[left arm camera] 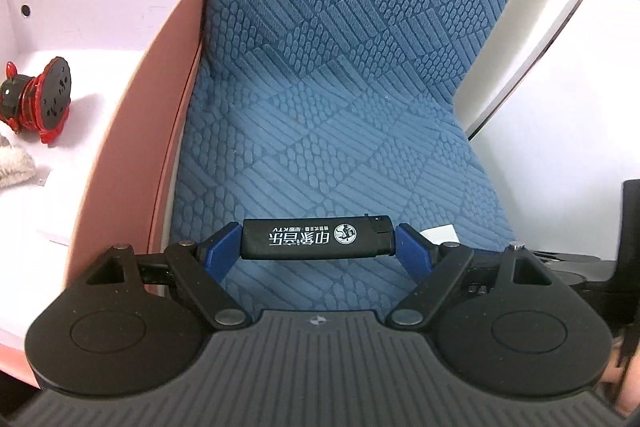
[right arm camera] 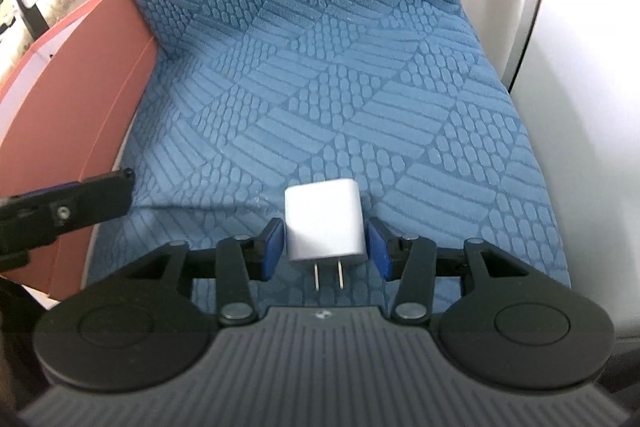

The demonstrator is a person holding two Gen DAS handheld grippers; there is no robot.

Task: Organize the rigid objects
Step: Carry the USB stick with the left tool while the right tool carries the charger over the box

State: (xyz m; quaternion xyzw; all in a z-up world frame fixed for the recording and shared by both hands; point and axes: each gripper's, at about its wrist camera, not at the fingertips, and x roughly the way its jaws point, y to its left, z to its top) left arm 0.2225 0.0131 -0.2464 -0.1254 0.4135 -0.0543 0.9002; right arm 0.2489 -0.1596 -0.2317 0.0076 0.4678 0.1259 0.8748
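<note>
My left gripper (left arm camera: 318,241) is shut on a black lighter (left arm camera: 316,237) with white print, held crosswise by its two ends above the blue textured cloth (left arm camera: 320,87). My right gripper (right arm camera: 325,242) is shut on a white charger plug (right arm camera: 325,223), its two metal prongs pointing back toward the camera, just above the same blue cloth (right arm camera: 340,67). The left gripper's finger shows in the right wrist view (right arm camera: 68,209) at the left edge.
A pink box (left arm camera: 160,75) with a white inside stands left of the cloth; in it lie a red and black toy (left arm camera: 38,99) and a cream fuzzy item (left arm camera: 12,163). The box's outer wall shows in the right wrist view (right arm camera: 76,99). White surface lies right of the cloth.
</note>
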